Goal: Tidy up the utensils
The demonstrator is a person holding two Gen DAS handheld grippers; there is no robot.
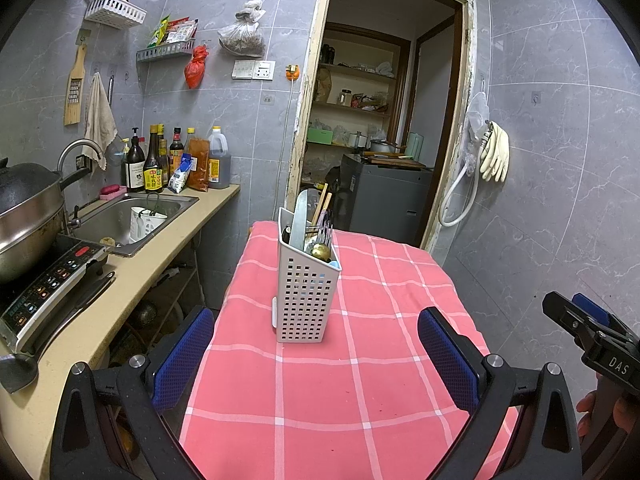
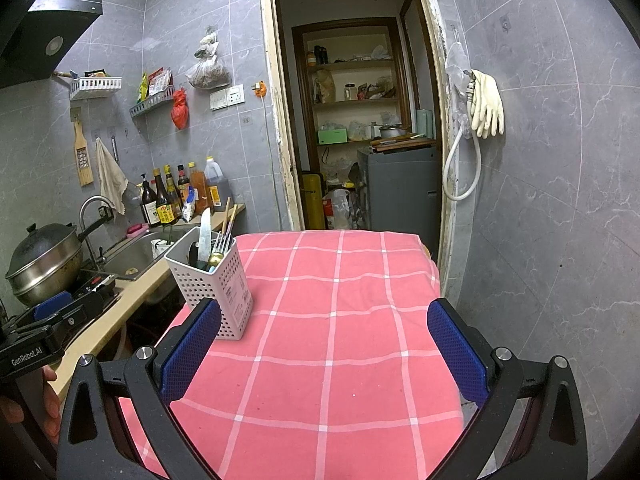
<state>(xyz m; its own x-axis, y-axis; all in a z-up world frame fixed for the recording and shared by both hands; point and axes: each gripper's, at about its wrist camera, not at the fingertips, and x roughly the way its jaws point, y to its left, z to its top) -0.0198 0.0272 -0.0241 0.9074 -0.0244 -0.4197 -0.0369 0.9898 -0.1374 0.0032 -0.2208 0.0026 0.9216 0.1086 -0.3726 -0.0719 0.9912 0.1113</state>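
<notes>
**Utensils in the caddy, both grippers empty**

The white utensil caddy [image 1: 306,296] stood upright on the pink checked tablecloth [image 1: 360,380], holding a knife [image 1: 298,220], forks and chopsticks. The left gripper [image 1: 316,354] and right gripper [image 2: 324,350] hovered spread wide, holding nothing.

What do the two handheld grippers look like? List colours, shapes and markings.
Both the left gripper and right gripper have black angular frames, silver bolts and blue textured pads. Side-on, the right reads "DAS", the left "GenRobot.AI". No cables or sleeves visible.
</notes>
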